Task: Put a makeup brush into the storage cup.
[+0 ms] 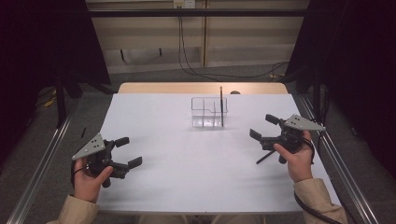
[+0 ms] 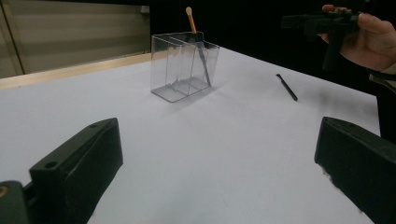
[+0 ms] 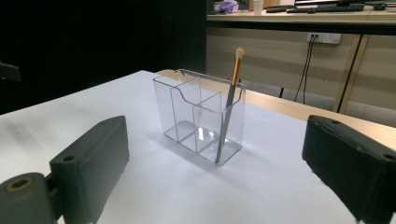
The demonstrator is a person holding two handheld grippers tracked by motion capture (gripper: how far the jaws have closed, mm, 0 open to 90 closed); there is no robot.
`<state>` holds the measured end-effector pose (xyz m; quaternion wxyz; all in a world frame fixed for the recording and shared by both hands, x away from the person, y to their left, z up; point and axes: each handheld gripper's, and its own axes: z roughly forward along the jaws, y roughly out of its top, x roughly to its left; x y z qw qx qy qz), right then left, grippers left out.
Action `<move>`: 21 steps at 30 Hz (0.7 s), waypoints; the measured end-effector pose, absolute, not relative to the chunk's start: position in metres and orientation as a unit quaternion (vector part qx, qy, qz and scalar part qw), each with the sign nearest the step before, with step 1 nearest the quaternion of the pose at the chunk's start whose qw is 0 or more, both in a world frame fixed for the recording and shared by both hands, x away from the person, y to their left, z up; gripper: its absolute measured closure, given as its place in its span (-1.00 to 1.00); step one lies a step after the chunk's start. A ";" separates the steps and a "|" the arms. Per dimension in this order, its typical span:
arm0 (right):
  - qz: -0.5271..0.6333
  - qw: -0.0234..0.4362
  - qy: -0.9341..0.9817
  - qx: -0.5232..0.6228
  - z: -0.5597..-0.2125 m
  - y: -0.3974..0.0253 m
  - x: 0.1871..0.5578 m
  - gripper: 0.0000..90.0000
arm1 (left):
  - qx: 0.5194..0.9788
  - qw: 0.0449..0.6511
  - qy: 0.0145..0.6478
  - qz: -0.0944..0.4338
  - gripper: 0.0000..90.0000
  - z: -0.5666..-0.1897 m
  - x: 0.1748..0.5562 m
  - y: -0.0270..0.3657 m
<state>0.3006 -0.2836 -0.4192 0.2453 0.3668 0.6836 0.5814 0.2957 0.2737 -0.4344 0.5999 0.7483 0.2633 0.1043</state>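
Both grippers (image 1: 125,151) (image 1: 261,127) gape wide, empty; clear organizer (image 1: 208,112) holds a brush (image 1: 221,106), pencil (image 1: 265,157) lies beside the right.

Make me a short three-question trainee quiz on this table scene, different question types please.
1. True or false: the brush lies flat on the table.
2. Which gripper is nearer the black stick: A left gripper, B right gripper?
3. Fill in: the clear holder has ___ brush standing in it.

Key: 1 false, it stands tilted in the holder. 2 B. 3 one.
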 end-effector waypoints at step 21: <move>0.570 0.247 0.693 0.366 -0.428 -0.293 0.278 -0.85 | 0.747 0.597 0.273 0.108 -0.98 -0.436 0.291 0.281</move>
